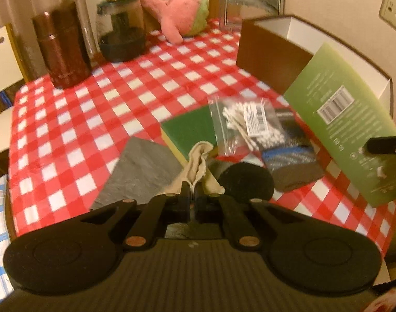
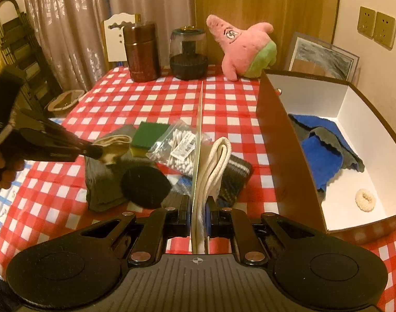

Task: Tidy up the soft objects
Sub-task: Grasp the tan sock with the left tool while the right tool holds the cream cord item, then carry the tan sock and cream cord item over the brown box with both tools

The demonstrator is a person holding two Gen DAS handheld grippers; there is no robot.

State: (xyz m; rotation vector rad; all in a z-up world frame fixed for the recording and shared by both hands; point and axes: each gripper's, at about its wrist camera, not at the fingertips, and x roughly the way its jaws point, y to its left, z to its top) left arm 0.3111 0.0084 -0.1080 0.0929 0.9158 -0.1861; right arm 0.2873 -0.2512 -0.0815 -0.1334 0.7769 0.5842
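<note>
My left gripper (image 1: 193,191) is shut on a crumpled beige cloth (image 1: 198,161), held just above the pile on the checked table. The right wrist view shows the same gripper (image 2: 93,151) at the left, pinching the beige cloth (image 2: 112,144). My right gripper (image 2: 199,204) is shut on a folded cream cloth (image 2: 216,166) backed by a green card (image 2: 200,135), seen edge-on. In the left wrist view the green card (image 1: 348,135) stands tilted at the right. The brown box (image 2: 283,156) holds blue and grey cloths (image 2: 320,156) and a cream scrunchie (image 2: 365,199).
Lying in the pile are a grey cloth (image 1: 143,171), a green sponge (image 1: 191,132), a bag of cotton swabs (image 1: 247,124), a black round pad (image 1: 246,182) and a striped dark cloth (image 1: 291,161). At the back stand a pink plush (image 2: 244,46), a brown flask (image 2: 142,52) and a dark jar (image 2: 188,52).
</note>
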